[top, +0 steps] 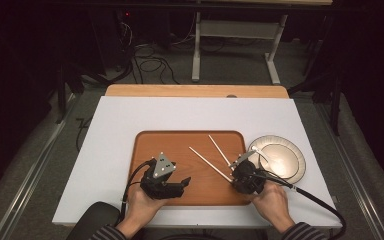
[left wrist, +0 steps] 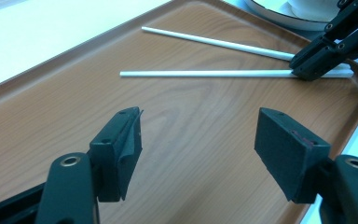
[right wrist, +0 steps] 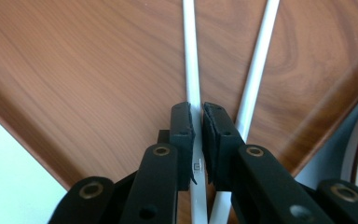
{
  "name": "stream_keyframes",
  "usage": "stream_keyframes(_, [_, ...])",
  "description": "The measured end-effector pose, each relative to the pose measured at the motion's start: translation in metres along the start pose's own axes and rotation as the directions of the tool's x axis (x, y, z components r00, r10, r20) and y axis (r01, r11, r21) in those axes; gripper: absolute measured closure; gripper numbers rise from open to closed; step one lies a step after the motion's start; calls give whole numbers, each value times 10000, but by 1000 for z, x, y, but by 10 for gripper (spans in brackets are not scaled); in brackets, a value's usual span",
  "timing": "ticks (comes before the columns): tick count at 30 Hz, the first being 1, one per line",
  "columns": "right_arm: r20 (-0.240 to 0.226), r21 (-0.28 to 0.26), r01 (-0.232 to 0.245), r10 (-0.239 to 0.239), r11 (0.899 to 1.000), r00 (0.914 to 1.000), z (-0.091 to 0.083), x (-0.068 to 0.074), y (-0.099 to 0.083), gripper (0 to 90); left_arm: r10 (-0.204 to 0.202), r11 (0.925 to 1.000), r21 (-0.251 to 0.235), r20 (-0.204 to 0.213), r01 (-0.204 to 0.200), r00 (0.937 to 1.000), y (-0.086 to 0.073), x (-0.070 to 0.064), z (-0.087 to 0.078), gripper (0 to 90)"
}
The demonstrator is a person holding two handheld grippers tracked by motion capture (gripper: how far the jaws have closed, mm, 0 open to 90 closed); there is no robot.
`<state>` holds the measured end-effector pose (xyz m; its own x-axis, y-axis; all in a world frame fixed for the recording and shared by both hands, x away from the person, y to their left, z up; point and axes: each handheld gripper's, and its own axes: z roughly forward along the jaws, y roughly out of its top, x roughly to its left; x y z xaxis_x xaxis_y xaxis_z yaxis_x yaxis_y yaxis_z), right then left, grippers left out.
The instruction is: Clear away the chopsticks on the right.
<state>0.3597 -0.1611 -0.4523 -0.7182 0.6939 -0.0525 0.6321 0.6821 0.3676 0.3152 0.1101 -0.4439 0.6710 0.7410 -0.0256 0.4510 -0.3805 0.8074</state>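
White chopstick [right wrist: 192, 70] between right claw [right wrist: 198, 122] pads.

Evenly lit from above in the high view, with the white bench [top: 130, 125] bright and the room around it sinking into near-black toward 9 and 3 o'clock. Soft, short shadows under both hands. Mild glare on the plate [top: 280, 160] at 3 o'clock of the tray [top: 190, 140]. Slightly soft and grainy overall, with lines bowing a little at the edges. In the left gripper view, warm light, a pale sheen across the tray's wood grain, sharp chopsticks [left wrist: 205, 73], washed-out white toward 12 o'clock. In the right gripper view, the right tool [right wrist: 196, 122] close and fairly crisp, with the bottom edge blurred and an overexposed patch at 8 o'clock.
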Motion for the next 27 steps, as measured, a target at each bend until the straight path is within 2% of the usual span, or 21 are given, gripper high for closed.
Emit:
stream_keyframes(4, [225,-72,-7,9,10000,9997,0,-1,-1,851,11,10000,-8,6,-11,10000,0,0,0,322])
stream_keyframes(12, [633,-175,-422,432,9990,9971,0,-4,-3,853,15,10000,-43,-15,-15,10000,0,0,-1,323])
stream_keyframes(20, [625,-223,-510,523,9984,9967,0,-4,-4,844,10,10000,-70,-19,-11,10000,0,0,-2,322])
stream_keyframes(24, [393,-399,-462,478,9981,9981,-3,-2,-4,782,8,9999,-117,-24,-9,10000,0,0,-3,322])
stream_keyframes(27, [214,-738,-434,451,9963,9988,-11,-1,-5,713,13,9999,-159,-6,-14,10000,0,-1,-4,322])
